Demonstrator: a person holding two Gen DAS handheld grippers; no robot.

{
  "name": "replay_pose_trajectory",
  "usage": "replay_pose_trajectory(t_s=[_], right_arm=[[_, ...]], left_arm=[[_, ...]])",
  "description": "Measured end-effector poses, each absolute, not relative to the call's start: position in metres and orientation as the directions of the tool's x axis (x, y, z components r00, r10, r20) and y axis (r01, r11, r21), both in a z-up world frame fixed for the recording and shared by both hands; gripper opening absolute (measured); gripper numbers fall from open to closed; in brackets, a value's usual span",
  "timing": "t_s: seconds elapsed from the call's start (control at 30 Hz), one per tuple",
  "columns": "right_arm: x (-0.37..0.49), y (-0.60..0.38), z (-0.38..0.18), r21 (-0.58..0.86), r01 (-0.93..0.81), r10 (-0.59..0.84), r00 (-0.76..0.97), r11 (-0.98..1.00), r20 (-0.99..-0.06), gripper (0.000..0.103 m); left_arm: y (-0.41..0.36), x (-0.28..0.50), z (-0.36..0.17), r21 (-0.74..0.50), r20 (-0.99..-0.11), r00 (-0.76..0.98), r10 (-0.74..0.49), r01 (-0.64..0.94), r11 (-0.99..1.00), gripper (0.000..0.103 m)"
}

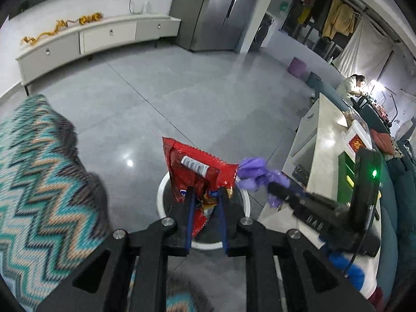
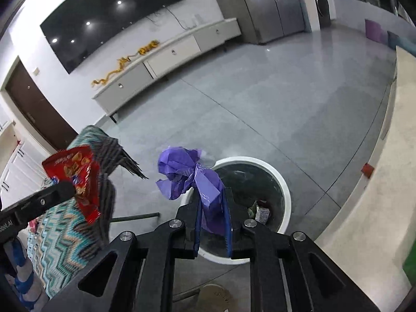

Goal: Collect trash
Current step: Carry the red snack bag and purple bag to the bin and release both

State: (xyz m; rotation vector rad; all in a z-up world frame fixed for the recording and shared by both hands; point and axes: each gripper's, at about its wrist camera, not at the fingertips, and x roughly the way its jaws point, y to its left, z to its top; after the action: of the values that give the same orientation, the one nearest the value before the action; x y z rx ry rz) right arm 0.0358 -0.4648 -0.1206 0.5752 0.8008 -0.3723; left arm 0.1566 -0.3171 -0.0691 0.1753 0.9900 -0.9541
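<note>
Red foil caught the eye first: a crinkled red snack wrapper [image 1: 193, 173] was pinched between the blue-lined fingers of the left gripper [image 1: 206, 195], its barcode panel facing the camera and its top corner reaching toward 11 o'clock. Directly beneath it, at 6 o'clock of the wrapper, stood a round white-rimmed trash bin [image 1: 166, 189] with a dark liner, resting on a glossy grey tiled floor [image 1: 208, 91]. At 3 o'clock of the wrapper, the right gripper [image 1: 260, 179] reached in from the right, clamped on a crumpled purple plastic bag [image 1: 253, 173] that nearly touched the wrapper's edge. From the right wrist view, the right gripper [image 2: 213, 197] had its fingers closed on that purple bag [image 2: 182, 173], the bag bunching upward toward 11 o'clock, and the bin [image 2: 286, 189] sat behind and below, at 3 o'clock of the bag, with some small scraps of litter [image 2: 261, 212] already lying inside it. At 9 o'clock in that view the left gripper [image 2: 71, 189] held the red wrapper [image 2: 78, 179] in front of a zigzag-patterned teal blanket [image 2: 65, 239]. A pale worktop [image 2: 390, 169] curved along the 3 o'clock side, and a long white cabinet [image 2: 166, 62] ran along the far wall under a dark screen [image 2: 104, 13].
</note>
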Motion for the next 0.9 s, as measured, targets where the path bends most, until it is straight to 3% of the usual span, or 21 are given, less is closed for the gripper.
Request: replay_pose_trajectory(t_s=[0.1, 0.2, 0.4, 0.6, 0.9], right_arm=[[0.050, -0.473, -0.137, 0.340, 0.530, -0.086, 0.625, 0.777, -0.776, 0.016], [0.059, -0.482, -0.150, 0.340, 0.544, -0.081, 0.608, 0.767, -0.790, 0.028], [0.053, -0.486, -0.154, 0.328, 0.560, -0.100, 0.601, 0.761, -0.793, 0.034], [0.038, -0.489, -0.138, 0.324, 0.577, -0.138, 0.615, 0.750, -0.776, 0.036], [0.011, -0.457, -0.088, 0.289, 0.552, -0.212, 0.672, 0.782, -0.710, 0.049]], left_arm=[[-0.341, 0.171, -0.085, -0.327, -0.781, 0.142, -0.607, 0.736, 0.593, 0.017], [-0.357, 0.183, -0.100, -0.365, -0.788, 0.098, -0.608, 0.721, 0.589, 0.023], [-0.376, 0.195, -0.117, -0.416, -0.790, 0.045, -0.612, 0.692, 0.589, 0.043], [-0.369, 0.185, -0.110, -0.388, -0.792, 0.075, -0.605, 0.704, 0.595, 0.043], [-0.314, 0.157, -0.057, -0.268, -0.736, 0.297, -0.608, 0.697, 0.665, 0.043]])
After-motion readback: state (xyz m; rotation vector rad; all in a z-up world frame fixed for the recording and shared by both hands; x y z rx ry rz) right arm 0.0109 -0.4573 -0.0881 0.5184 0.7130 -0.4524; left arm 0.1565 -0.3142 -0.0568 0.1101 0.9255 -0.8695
